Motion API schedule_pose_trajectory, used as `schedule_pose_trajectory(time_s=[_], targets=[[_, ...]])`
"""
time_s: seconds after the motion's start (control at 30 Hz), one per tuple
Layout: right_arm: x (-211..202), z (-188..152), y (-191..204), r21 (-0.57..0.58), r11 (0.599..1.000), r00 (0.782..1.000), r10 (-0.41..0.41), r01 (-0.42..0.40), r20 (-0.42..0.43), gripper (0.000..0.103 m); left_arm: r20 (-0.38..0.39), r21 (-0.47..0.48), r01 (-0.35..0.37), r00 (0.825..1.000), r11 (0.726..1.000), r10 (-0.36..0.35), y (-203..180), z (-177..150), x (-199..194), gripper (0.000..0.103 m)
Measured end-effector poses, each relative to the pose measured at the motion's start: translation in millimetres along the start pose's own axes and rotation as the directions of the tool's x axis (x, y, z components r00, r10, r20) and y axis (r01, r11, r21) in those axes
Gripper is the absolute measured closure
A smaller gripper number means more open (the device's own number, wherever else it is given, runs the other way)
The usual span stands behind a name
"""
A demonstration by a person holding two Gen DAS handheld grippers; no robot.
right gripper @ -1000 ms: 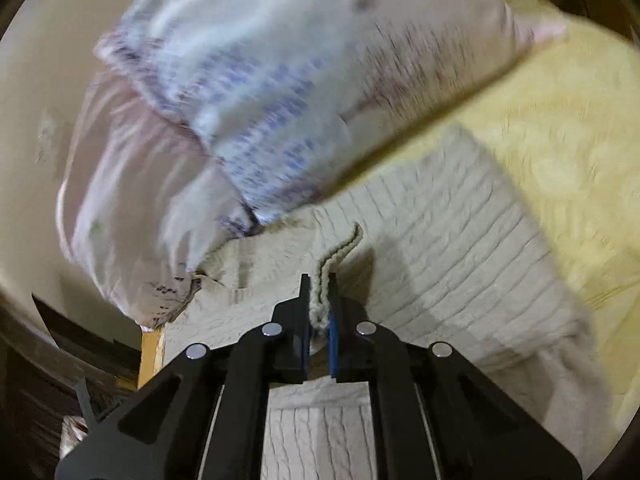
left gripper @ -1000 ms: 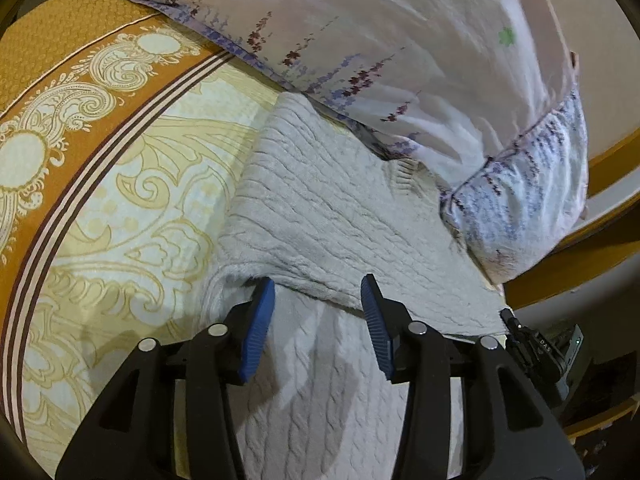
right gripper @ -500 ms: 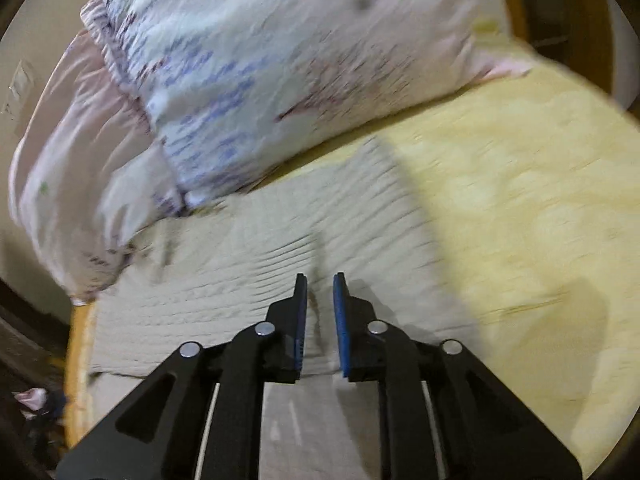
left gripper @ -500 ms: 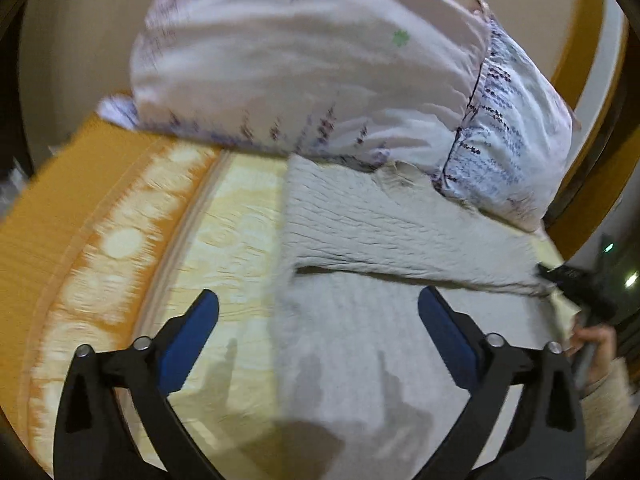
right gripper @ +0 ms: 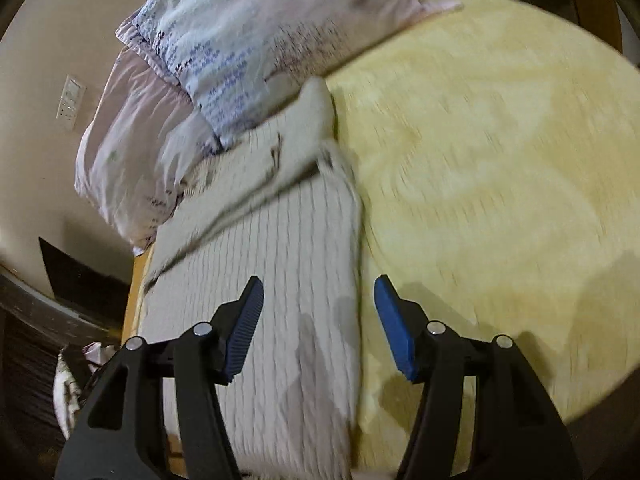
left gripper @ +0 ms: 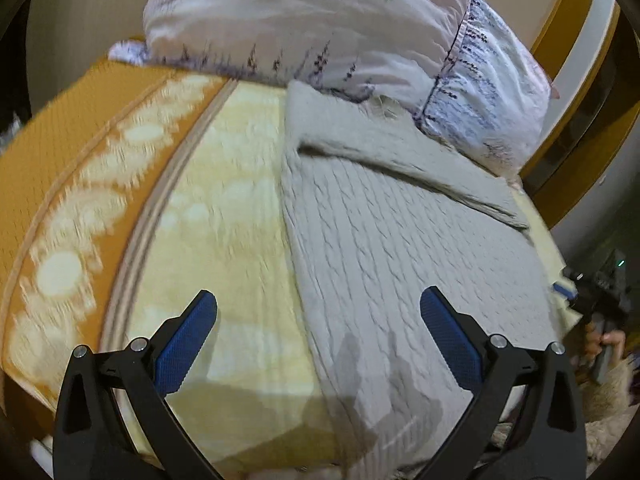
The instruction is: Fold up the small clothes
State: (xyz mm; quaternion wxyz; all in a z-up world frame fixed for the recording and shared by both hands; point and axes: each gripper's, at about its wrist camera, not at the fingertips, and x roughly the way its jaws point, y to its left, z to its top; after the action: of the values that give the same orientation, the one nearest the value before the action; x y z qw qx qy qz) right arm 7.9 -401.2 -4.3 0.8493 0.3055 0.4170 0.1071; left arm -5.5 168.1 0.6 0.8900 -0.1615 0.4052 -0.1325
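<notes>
1. You are working over a bed (left gripper: 224,216) that fills most of both views; its pale yellow cover carries a broad orange patterned border (left gripper: 72,184) along the left side in the left wrist view.
2. A large pillow (left gripper: 320,24) with small purple flower prints lies across the head of the bed, against a plain beige wall (right gripper: 40,60). A wooden bed frame (left gripper: 560,32) curves behind its right end, and a wall socket plate (right gripper: 71,101) shows on the wall in the right wrist view.
3. The grey cable-knit sweater (left gripper: 400,248) lies flat on the bed cover, its top edge touching the pillow. One sleeve (left gripper: 420,168) is folded across the chest, slanting towards the bed's right edge.
4. Your left claw (left gripper: 318,312) points down at the bed with its jaws spread fully wide. It grips nothing: the sweater's left edge lies beneath the gap, untouched by the blue pads.
5. Your right claw (right gripper: 318,296) also tilts downward, and its jaws are opening. The sweater's right edge lies below the gap, free of the pads.
6. At the far right of the left wrist view, a hand (left gripper: 608,340) holds the right claw's handle.
</notes>
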Motion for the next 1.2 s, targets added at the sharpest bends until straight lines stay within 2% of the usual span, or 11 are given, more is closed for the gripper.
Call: schedule_pose_trajectory(time_s=[0.07, 0.17, 0.2, 0.33, 0.43, 0.63, 0.83, 0.9, 1.0, 1.13, 1.2], targets=[[-3.1, -9.3, -3.2, 0.003, 1.000, 1.000, 0.013, -0.013, -0.010, 0.050, -0.014, -0.020, 0.023, 1.000, 1.000, -0.023, 1.3, -6.5, -0.5, 0.003], [-2.1, -20.6, -6.9, 0.008, 1.000, 0.999, 0.031, -0.030, -0.035, 0.054, -0.016, -0.022, 0.032, 0.999, 0.999, -0.032, -1.2, -15.2, -4.6, 0.014], [-1.1, -24.6, -9.0, 0.011, 0.999, 0.998, 0.047, -0.046, -0.046, 0.057, -0.025, -0.030, 0.050, 0.998, 0.998, -0.051, -1.3, -17.1, -5.2, 0.021], [0.7, -34.7, -10.5, 0.038, 0.991, 0.989, 0.129, -0.127, -0.077, 0.063, -0.023, -0.056, 0.086, 0.996, 0.995, -0.088, -2.7, -29.0, -11.9, 0.026], [5.8, -45.6, -10.9, 0.063, 0.978, 0.969, 0.206, -0.199, -0.134, 0.075, -0.030, -0.074, 0.130, 0.991, 0.989, -0.132, -6.9, -39.8, -16.3, 0.035], [6.8, -64.5, -7.6, 0.078, 0.954, 0.935, 0.298, -0.288, -0.191, 0.079, -0.042, -0.122, 0.179, 0.982, 0.976, -0.186, -12.5, -55.4, -23.0, 0.047], [6.8, -85.4, 4.6, 0.038, 0.942, 0.905, 0.332, -0.335, -0.267, 0.082, -0.053, -0.194, 0.196, 0.976, 0.961, -0.210, -13.9, -68.7, -28.3, 0.056], [7.7, -89.9, 9.6, 0.022, 0.938, 0.898, 0.338, -0.346, -0.283, 0.082, -0.061, -0.232, 0.217, 0.970, 0.948, -0.237, -13.3, -73.8, -27.4, 0.061], [11.7, -92.6, 16.9, 0.002, 0.936, 0.895, 0.337, -0.352, -0.292, 0.091, -0.075, -0.277, 0.238, 0.961, 0.931, -0.268, -12.8, -80.0, -22.9, 0.065], [8.7, -87.7, 25.4, -0.030, 0.931, 0.902, 0.343, -0.363, -0.261, 0.096, -0.071, -0.295, 0.262, 0.953, 0.919, -0.295, -12.1, -76.7, -22.2, 0.084], [2.1, -83.9, 32.1, -0.067, 0.930, 0.912, 0.339, -0.362, -0.232, 0.096, -0.081, -0.275, 0.247, 0.957, 0.929, -0.279, -15.6, -74.5, -21.7, 0.091]])
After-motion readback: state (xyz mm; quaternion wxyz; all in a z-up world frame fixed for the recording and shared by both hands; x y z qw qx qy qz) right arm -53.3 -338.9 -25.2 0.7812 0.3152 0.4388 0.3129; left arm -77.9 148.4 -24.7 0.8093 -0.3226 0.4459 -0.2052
